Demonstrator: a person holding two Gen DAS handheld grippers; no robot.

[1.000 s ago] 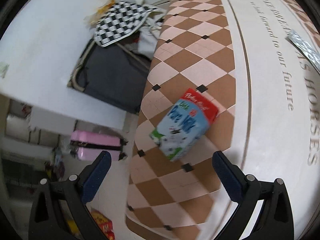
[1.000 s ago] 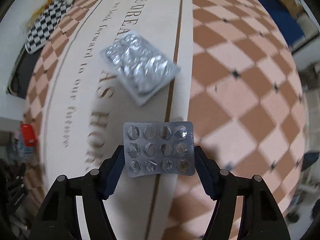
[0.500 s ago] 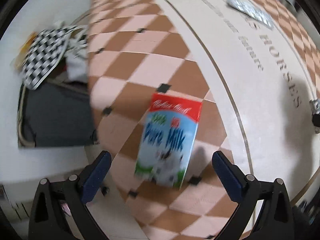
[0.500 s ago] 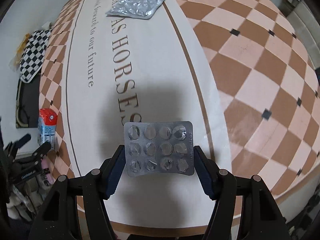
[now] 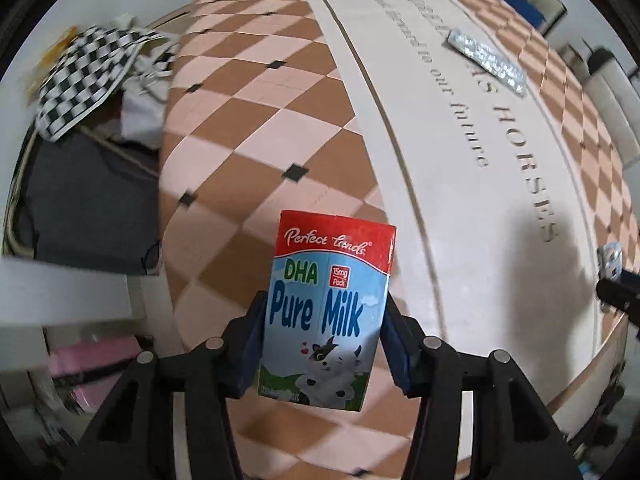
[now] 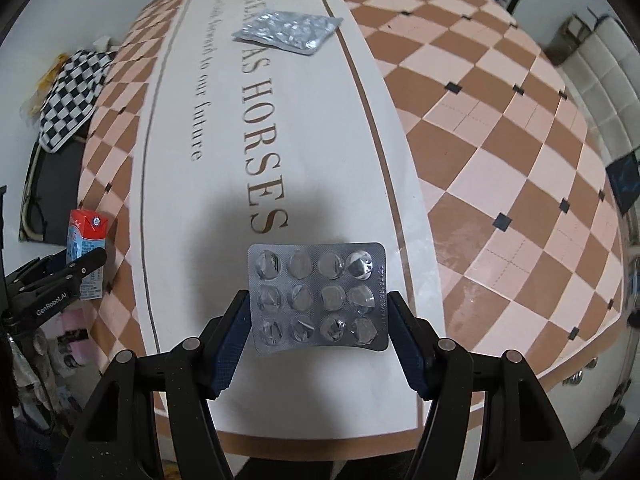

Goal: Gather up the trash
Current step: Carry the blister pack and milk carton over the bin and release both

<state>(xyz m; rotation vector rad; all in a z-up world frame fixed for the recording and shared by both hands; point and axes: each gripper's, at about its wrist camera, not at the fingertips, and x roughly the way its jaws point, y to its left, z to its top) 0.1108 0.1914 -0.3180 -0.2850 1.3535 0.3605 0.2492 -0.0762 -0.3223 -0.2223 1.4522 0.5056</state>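
My left gripper (image 5: 325,344) is shut on a small milk carton (image 5: 328,312), red on top and blue below, held upright above the table's left side. The carton also shows in the right wrist view (image 6: 86,248) with the left gripper (image 6: 48,284) around it. My right gripper (image 6: 320,336) is shut on an empty silver blister pack (image 6: 318,296), held flat above the table's near end. A second crumpled foil blister pack (image 6: 288,31) lies on the white middle strip of the table, farther away; it also shows in the left wrist view (image 5: 486,62).
The table (image 6: 480,128) has a brown and pink checked cloth with a white lettered strip. A dark open suitcase (image 5: 80,192) with a black and white checked cloth (image 5: 84,76) lies on the floor left of the table. A white seat (image 6: 600,92) stands at the right.
My left gripper has closed on the milk carton and lifted it off the table. My right gripper still holds the blister pack and has drawn back toward the table's near end.
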